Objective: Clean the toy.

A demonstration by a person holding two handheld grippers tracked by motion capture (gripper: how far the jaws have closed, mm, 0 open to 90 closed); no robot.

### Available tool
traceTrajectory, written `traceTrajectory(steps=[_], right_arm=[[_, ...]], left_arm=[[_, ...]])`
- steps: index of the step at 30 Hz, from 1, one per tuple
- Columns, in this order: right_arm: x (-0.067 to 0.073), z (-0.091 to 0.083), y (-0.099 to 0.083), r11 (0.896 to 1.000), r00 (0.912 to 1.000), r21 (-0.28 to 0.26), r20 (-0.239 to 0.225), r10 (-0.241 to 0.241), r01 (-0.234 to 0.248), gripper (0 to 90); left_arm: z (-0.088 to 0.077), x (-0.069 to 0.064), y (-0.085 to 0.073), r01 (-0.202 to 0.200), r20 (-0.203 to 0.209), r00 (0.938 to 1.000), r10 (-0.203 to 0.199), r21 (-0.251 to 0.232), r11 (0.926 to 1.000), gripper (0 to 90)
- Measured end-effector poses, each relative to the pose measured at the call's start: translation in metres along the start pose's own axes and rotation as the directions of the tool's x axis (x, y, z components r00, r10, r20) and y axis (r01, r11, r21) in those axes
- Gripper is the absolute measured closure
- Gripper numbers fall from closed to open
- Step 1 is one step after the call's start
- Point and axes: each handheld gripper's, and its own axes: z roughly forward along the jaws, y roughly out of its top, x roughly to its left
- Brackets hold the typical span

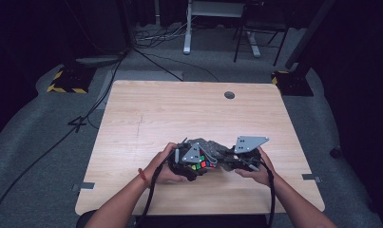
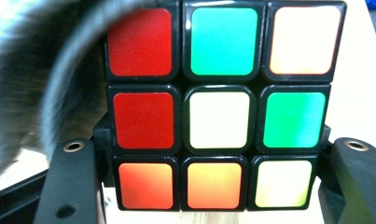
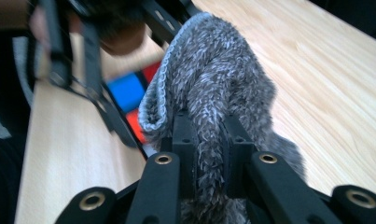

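Black jaws of the left gripper are clamping a cube from both sides, pads pressing on its bottom row, so the grip is closed on it. The face looking at the left gripper view is showing red, teal and cream tiles on top, red, white and green in the middle, orange, amber and pale yellow below. A grey cloth is curving over the cube's upper left corner, blurred.

Grey, fuzzy cloth is sitting pinched between the jaws of the right gripper, the jaws drawn tight on a bunched fold; the rest is spreading forward and draping toward the cube, whose blue and red tiles are peeking out beside the cloth's edge.

In the high view both hands are meeting near the front of the table, left gripper and right gripper pointing inward at each other, cloth bridging them, cube at the left gripper's tip. Forearms are entering from the bottom edge, wrists angled inward, fingers wrapping the gripper bodies.

The front edge is lying just behind the hands. Bare wood is stretching well beyond, to the far edge with its round hole, and out to both sides.
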Motion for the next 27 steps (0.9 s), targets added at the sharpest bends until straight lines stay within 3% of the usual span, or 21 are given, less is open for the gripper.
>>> traceTrajectory(steps=[1,6,7,13,17,20,21,24,27], right_arm=[[-0.001,-0.001,-0.004,1.0,1.0,0.024,-0.003,0.0,0.0,79.4],[-0.002,0.001,-0.009,0.999,0.9996,0.036,-0.026,0.008,-0.007,79.4],[0.0,0.002,-0.008,1.0,0.999,0.022,-0.044,0.006,-0.005,79.4],[0.001,-0.001,-0.005,1.0,0.9993,-0.017,-0.038,0.003,-0.004,79.4],[0.005,-0.003,0.0,1.0,0.9994,-0.018,-0.022,-0.026,0.025,79.4],[0.009,-0.005,0.005,0.998,0.9977,-0.043,-0.053,-0.043,0.04,79.3],[0.016,-0.003,0.011,0.997,0.9968,-0.033,-0.036,-0.072,0.071,79.3],[0.018,-0.003,0.014,0.996,0.9968,-0.056,-0.033,-0.073,0.071,79.2],[0.014,0.001,0.015,0.996,0.9963,-0.055,0.048,-0.072,0.075,78.9]], left_arm=[[-0.003,0.0,0.0,-0.005,-0.015,0.9999,0.005,-0.009,0.9999,33.7],[-0.008,0.002,-0.002,0.015,-0.022,0.9996,-0.016,-0.026,0.9996,33.6],[-0.009,0.004,-0.003,0.018,-0.011,0.9998,-0.019,-0.033,0.9993,33.6],[-0.009,0.006,-0.003,0.032,-0.011,0.9994,-0.033,-0.045,0.9985,33.5],[-0.005,0.004,-0.002,0.021,-0.019,0.9996,-0.022,-0.011,0.9997,33.6],[0.002,0.001,0.0,0.004,-0.012,0.9999,-0.004,0.011,0.9999,33.6],[0.004,0.0,0.001,-0.005,-0.013,0.9999,0.005,0.021,0.9998,33.6],[0.008,-0.001,0.001,0.003,0.007,1.0,-0.003,0.013,0.9999,33.6],[0.008,-0.003,0.002,-0.014,-0.013,0.9998,0.014,0.034,0.9993,33.6]])
